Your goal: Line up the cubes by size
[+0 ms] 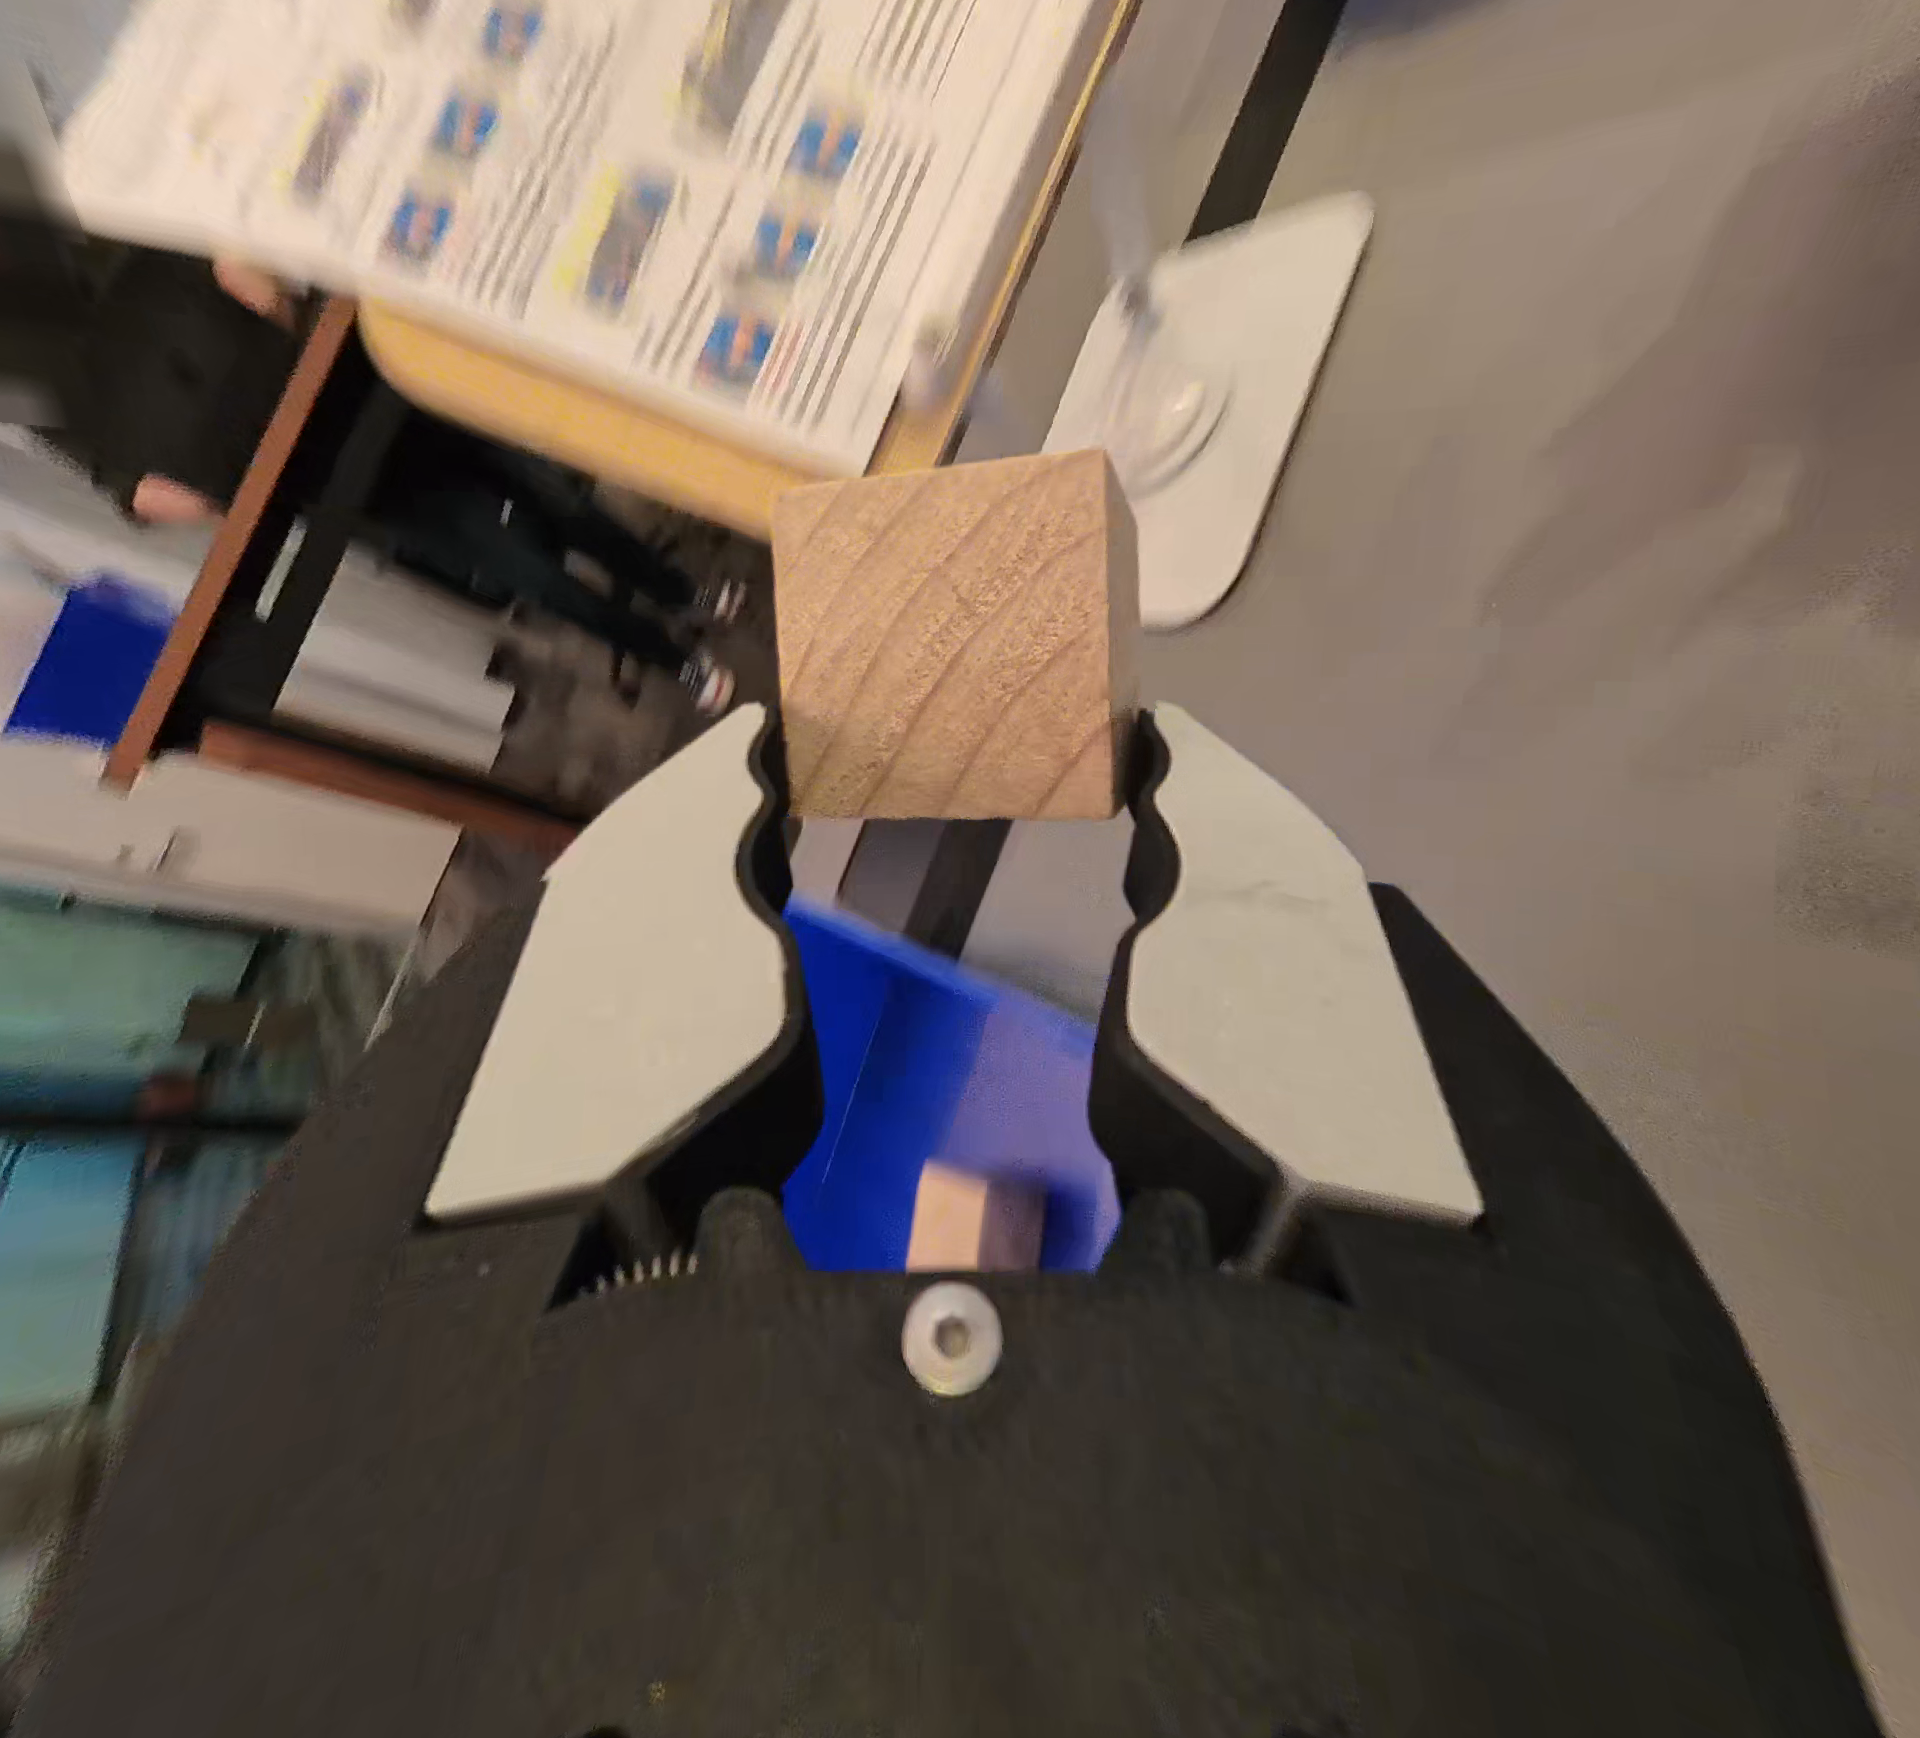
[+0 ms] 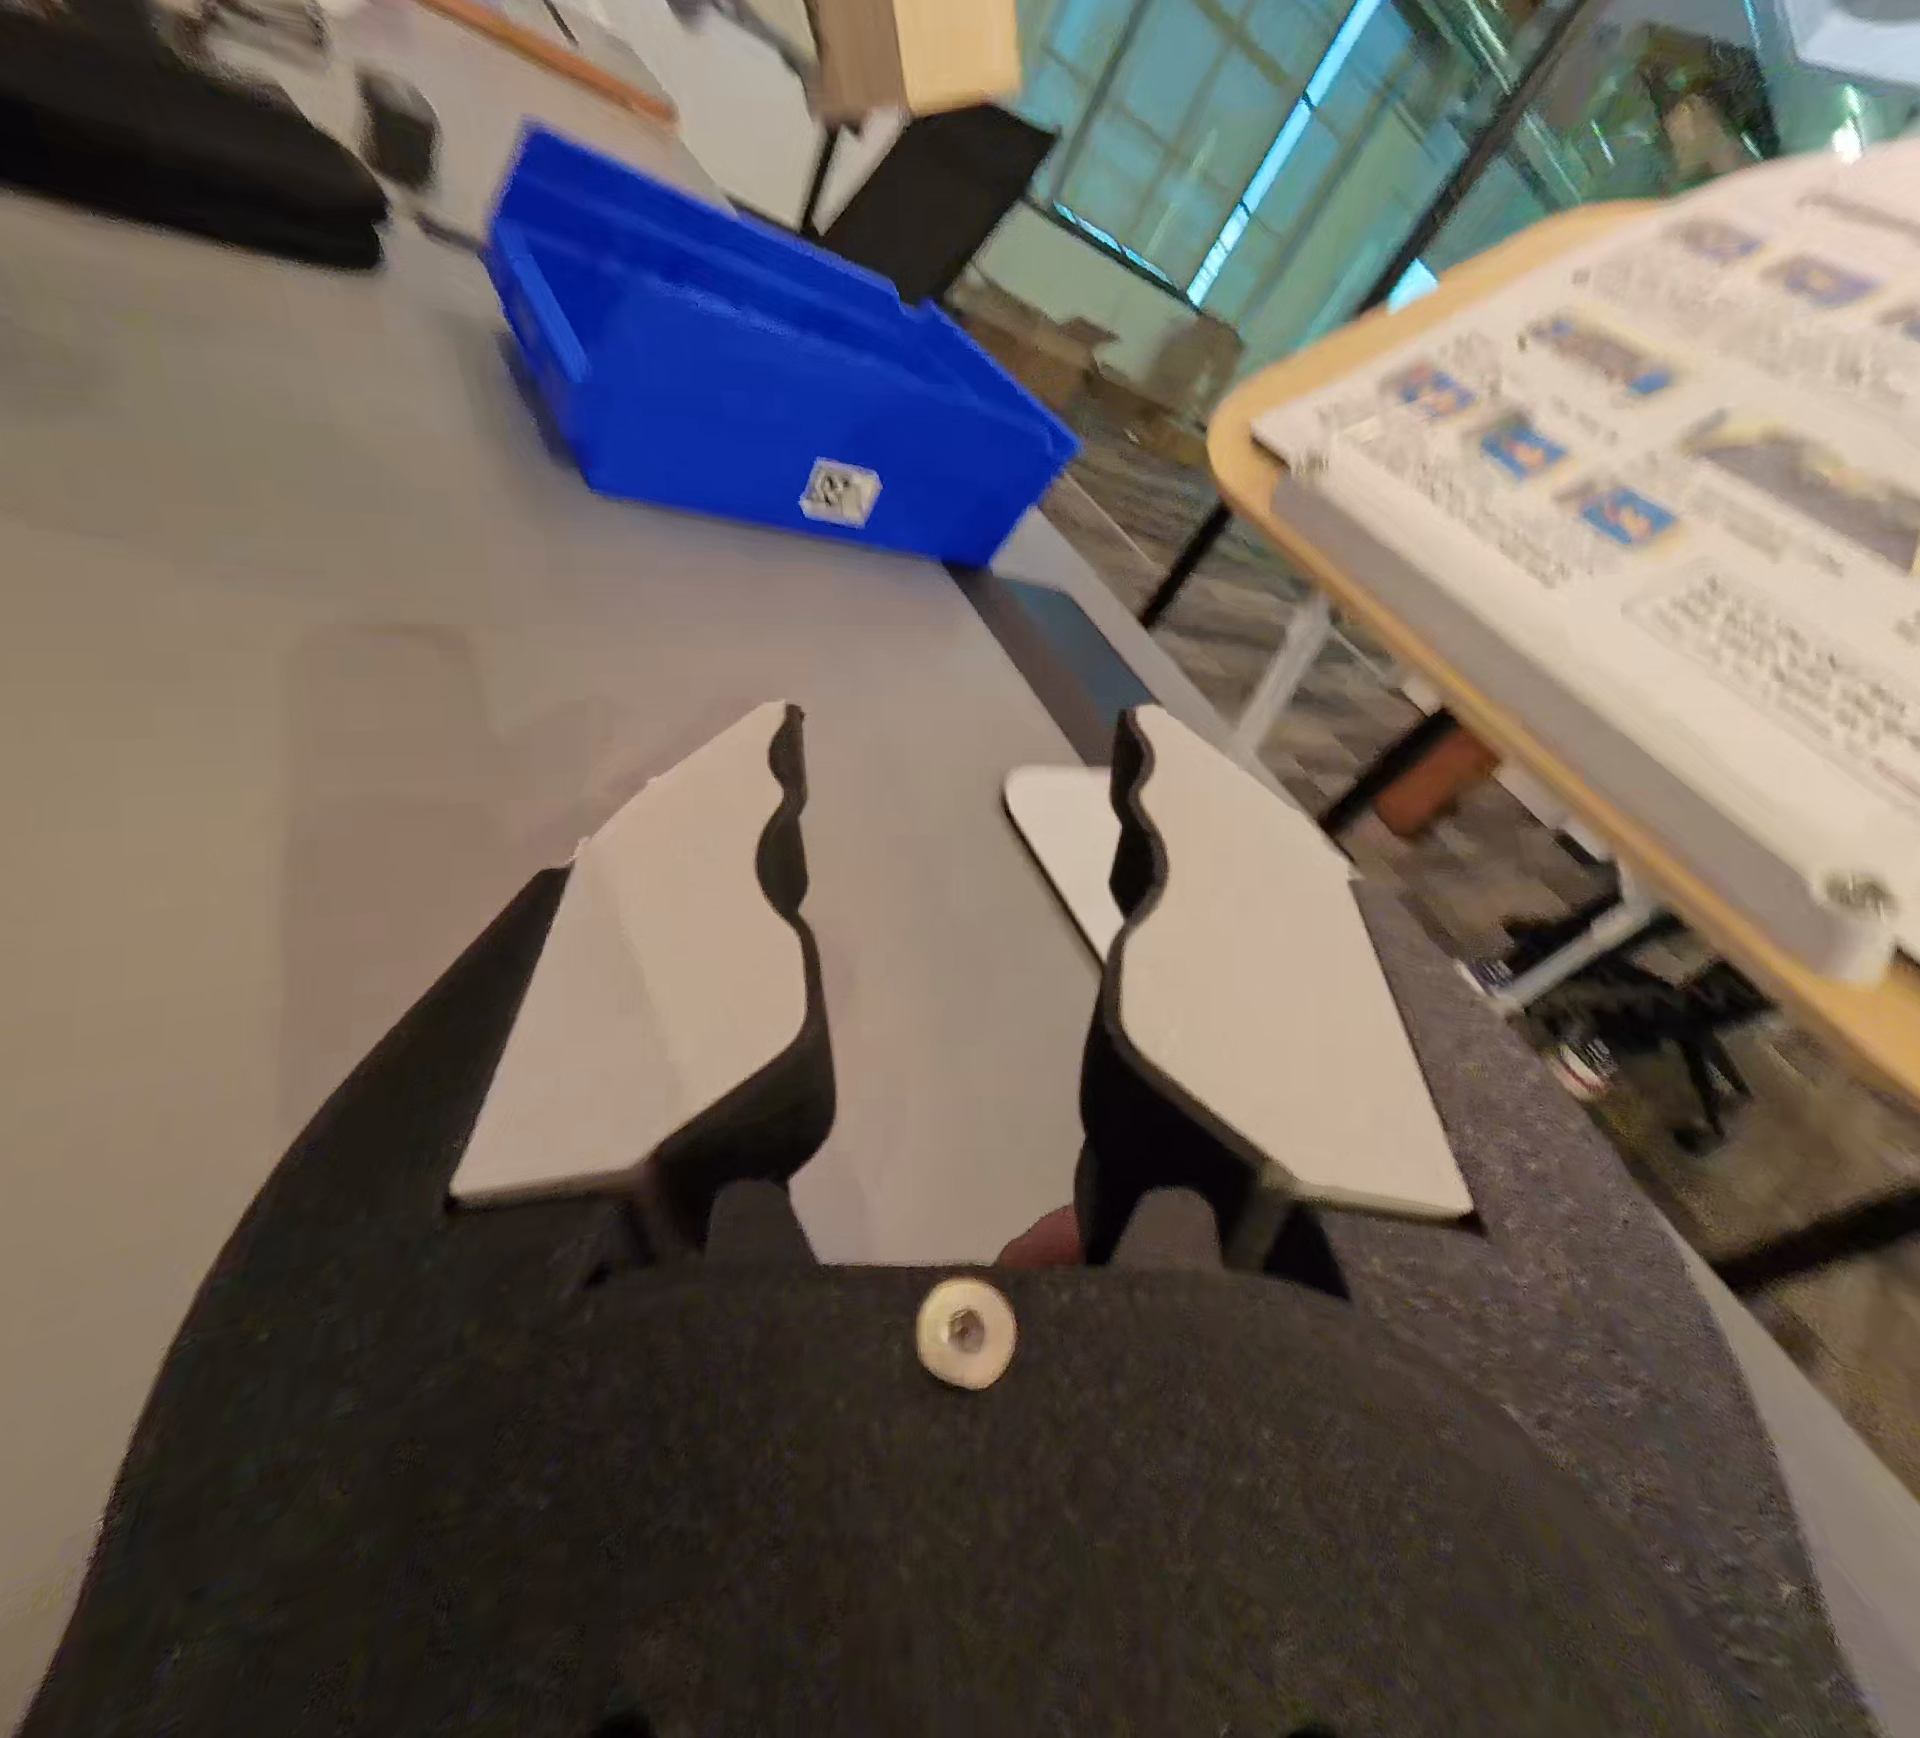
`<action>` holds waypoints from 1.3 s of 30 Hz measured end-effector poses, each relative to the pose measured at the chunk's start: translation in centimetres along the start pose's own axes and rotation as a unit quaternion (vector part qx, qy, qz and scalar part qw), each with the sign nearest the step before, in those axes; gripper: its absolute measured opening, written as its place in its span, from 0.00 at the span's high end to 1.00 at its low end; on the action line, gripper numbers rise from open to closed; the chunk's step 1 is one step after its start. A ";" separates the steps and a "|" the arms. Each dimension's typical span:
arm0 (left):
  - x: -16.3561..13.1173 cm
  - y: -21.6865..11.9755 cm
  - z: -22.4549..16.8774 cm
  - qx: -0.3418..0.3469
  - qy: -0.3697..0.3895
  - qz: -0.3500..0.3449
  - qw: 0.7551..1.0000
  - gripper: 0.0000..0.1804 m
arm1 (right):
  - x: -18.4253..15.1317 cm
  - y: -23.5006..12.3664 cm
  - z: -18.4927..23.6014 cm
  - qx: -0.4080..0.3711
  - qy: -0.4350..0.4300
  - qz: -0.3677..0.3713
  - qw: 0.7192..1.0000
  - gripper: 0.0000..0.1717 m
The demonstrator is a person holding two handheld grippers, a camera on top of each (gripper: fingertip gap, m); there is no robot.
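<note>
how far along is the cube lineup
No row of cubes shows on the grey tabletop yet. In hand: the left gripper clamps a large pale wooden cube in the air. The right gripper is open and empty. A small wooden block still sits in the blue plastic bin.

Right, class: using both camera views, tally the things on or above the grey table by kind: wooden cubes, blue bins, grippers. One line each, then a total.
Wooden cubes: 2, a big cube clamped in the left gripper and a small cube in the bin.
Blue bins: 1.
Grippers: 2, the right gripper being open.
Total: 5.
</note>
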State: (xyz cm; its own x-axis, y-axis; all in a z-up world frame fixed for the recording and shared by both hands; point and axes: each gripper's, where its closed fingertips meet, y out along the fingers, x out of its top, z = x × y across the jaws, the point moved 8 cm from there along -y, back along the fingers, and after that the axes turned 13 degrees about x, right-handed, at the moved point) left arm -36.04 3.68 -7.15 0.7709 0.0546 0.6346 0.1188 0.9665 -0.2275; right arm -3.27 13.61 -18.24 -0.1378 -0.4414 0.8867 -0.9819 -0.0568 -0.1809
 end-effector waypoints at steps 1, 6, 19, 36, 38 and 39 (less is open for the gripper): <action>1.6 0.3 -1.1 -0.015 -0.001 -0.028 0.999 0.66 | 1.3 0.2 -0.2 0.013 0.001 -0.022 1.000 0.65; 9.2 2.3 -5.6 -0.073 -0.038 -0.172 0.982 0.66 | 7.6 1.0 -2.1 0.060 -0.003 -0.131 0.990 0.55; 17.0 5.6 -8.8 -0.134 -0.122 -0.352 0.918 0.66 | 11.0 -2.2 -5.7 0.092 0.012 -0.260 0.961 0.57; 17.4 4.6 -7.9 -0.138 -0.172 -0.379 0.899 0.65 | 12.9 -3.8 -5.3 0.087 0.019 -0.296 0.951 0.65; 16.9 3.9 -6.9 -0.117 -0.172 -0.373 0.904 0.68 | 13.4 -5.5 -6.1 0.064 -0.003 -0.265 0.962 0.66; 16.5 3.7 -6.2 -0.097 -0.171 -0.365 0.910 0.74 | 13.5 -6.7 -6.6 0.054 -0.018 -0.236 0.970 0.65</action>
State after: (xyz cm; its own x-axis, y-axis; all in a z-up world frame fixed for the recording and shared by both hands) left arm -19.03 6.56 -2.11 0.2066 -0.4775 0.8540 0.6558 0.7154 0.2413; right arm 0.58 13.92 -2.22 0.3309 -0.3749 0.8660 -0.9148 -0.3526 0.1969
